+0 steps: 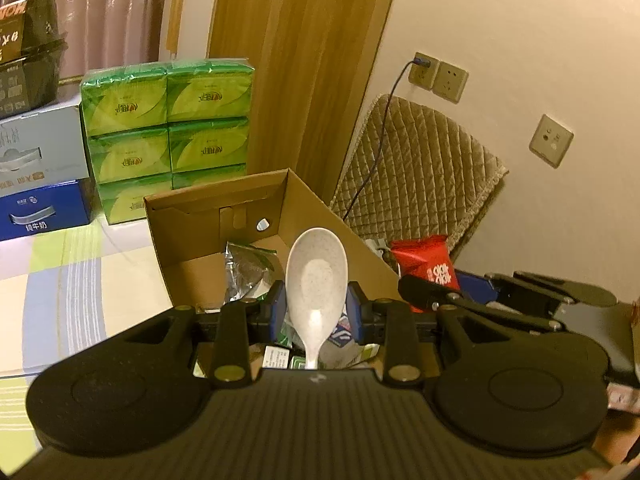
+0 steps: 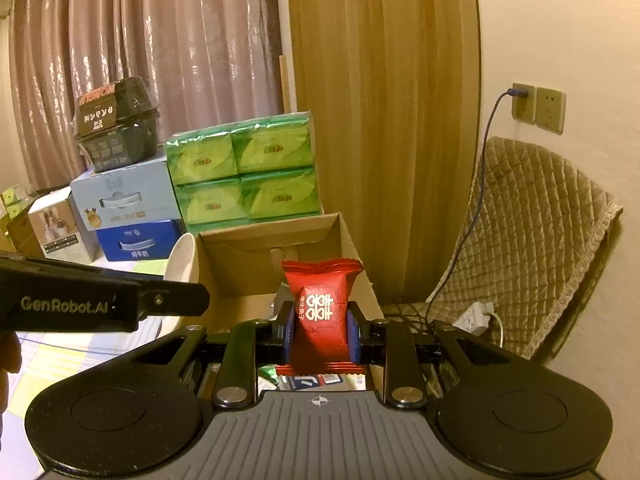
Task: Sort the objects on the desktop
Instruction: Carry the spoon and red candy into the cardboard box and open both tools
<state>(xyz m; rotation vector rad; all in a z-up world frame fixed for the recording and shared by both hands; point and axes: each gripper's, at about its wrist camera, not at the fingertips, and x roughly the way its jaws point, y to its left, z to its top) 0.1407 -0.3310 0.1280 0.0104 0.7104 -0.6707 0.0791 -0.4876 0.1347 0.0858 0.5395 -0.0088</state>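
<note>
**Mei:** Spoon [image 1: 316, 280] first: where is it, and how is it held?

**Tao:** It's in the left tool [image 1: 316, 312], bowl up and handle running down toward the camera, over the open cardboard box [image 1: 188, 216]. The blue pads [image 1: 354, 312] are clenched on the neck, just below the bowl. It looks like light, stiff speckled plastic, and smooth, so I'd judge it could pivot or slip if the squeeze eased. The neck is a fair place to grasp: narrow enough to pinch, close to the heavier end.

**Mei:** And the other side?

**Tao:** The right tool [image 2: 320, 332] is clamped across the middle of a red candy packet [image 2: 322, 308], also above the box. That one is soft and crinkly; the wrapper bulges between the pads. It's very light, I'd guess, and the filling could crush under a hard grip. Holding the padded middle rather than the crimped ends seems sound.

**Mei:** What's already in the box?

**Tao:** A silvery foil pouch [image 1: 244, 268] and some small printed packets lower down, partly hidden by the tool. Both items should drop in harmlessly, as far as I can judge.
</note>
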